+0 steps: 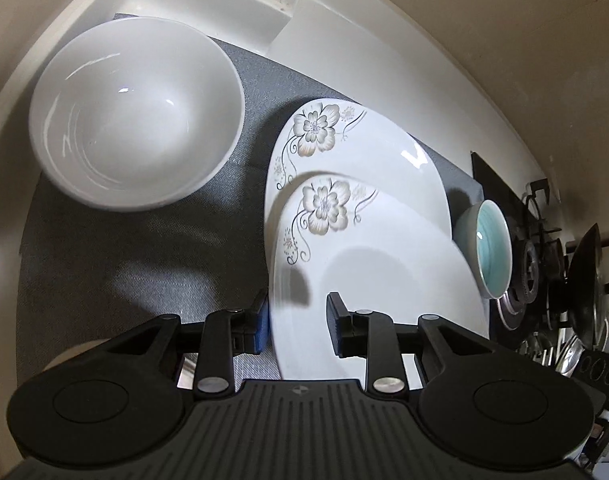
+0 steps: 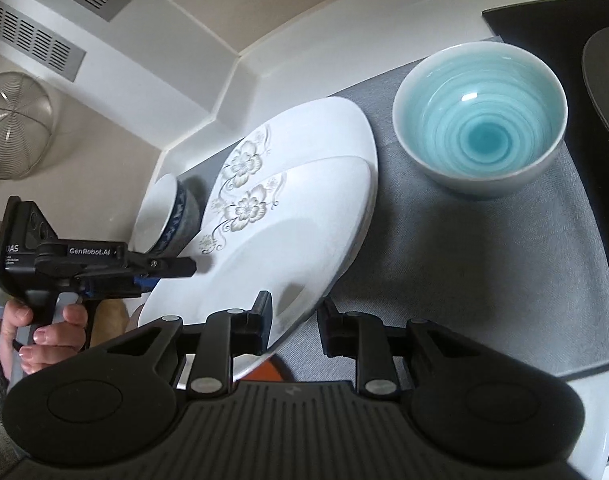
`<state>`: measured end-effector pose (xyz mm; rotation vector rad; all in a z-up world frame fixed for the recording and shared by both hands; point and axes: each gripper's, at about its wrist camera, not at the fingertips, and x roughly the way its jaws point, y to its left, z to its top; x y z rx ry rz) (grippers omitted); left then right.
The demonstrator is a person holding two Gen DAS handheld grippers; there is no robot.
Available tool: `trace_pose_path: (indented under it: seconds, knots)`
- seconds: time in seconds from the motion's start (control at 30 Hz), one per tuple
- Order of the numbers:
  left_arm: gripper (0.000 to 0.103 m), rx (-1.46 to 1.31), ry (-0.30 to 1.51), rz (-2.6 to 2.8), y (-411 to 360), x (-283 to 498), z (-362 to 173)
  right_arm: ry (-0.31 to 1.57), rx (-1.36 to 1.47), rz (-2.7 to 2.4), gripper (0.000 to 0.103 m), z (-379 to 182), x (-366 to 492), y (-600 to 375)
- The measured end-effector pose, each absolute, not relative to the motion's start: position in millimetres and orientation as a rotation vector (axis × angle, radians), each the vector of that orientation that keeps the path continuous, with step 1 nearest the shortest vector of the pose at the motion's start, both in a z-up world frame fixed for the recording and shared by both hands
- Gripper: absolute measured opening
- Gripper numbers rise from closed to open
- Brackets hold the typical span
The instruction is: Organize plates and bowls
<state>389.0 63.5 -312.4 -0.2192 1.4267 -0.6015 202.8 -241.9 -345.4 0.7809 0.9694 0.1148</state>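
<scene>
Left tool and right tool, jaws apart, straddle opposite rims of upper floral plate stacked on its twin; white bowl far-left and blue bowl right remain unstacked on the worktop.

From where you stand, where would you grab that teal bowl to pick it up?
By its rim. The teal bowl stands upright and open on the grey mat, apart from the plates, so one finger could go inside and one outside the wall. I'd come from above on its near side, probably with the right claw.

Glossy ceramic plates & bowl; matt woven grey mat.
</scene>
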Motion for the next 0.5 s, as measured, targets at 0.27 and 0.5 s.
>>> trace_pose_path:
  seconds: [0.27,0.5]
  knots:
    - [0.031,-0.193,1.448,-0.585,55,395,-311,0.985,0.697,0.058,0.023,-350,222,-240]
    - [0.031,-0.288,1.52,-0.617,66,396,-325,0.955,0.675,-0.019,0.018,-344,228,-236]
